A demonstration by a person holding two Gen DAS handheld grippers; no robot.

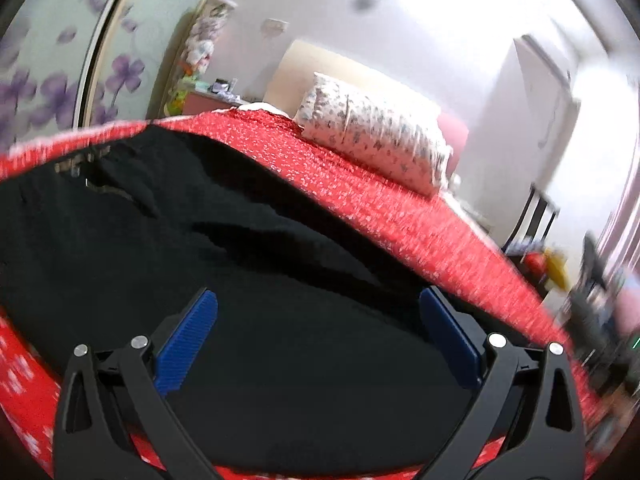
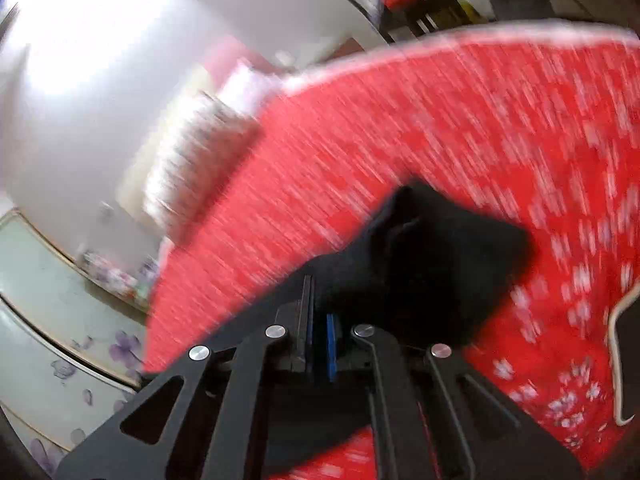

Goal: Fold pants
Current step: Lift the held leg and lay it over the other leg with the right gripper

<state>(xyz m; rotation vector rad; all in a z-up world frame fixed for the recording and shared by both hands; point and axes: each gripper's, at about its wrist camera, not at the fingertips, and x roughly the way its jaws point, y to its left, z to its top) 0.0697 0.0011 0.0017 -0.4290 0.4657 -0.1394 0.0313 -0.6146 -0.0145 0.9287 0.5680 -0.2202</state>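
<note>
Black pants point(image 1: 248, 264) lie spread on a red bedspread with white flecks point(image 1: 360, 184). My left gripper point(image 1: 318, 300) is open, its blue pads wide apart just above the black cloth, holding nothing. In the right wrist view my right gripper point(image 2: 318, 300) is shut on a bunched end of the black pants point(image 2: 432, 256), which sticks out past the fingertips above the red bedspread point(image 2: 400, 128). This view is motion blurred.
A flowered pillow point(image 1: 372, 136) lies at the head of the bed against a cream headboard point(image 1: 304, 68). A wardrobe with purple flower panels point(image 1: 52, 80) stands to the left. Dark furniture with clutter point(image 1: 560, 264) stands beyond the bed's right edge. A dark object with a pale cord point(image 2: 624, 356) lies at the right.
</note>
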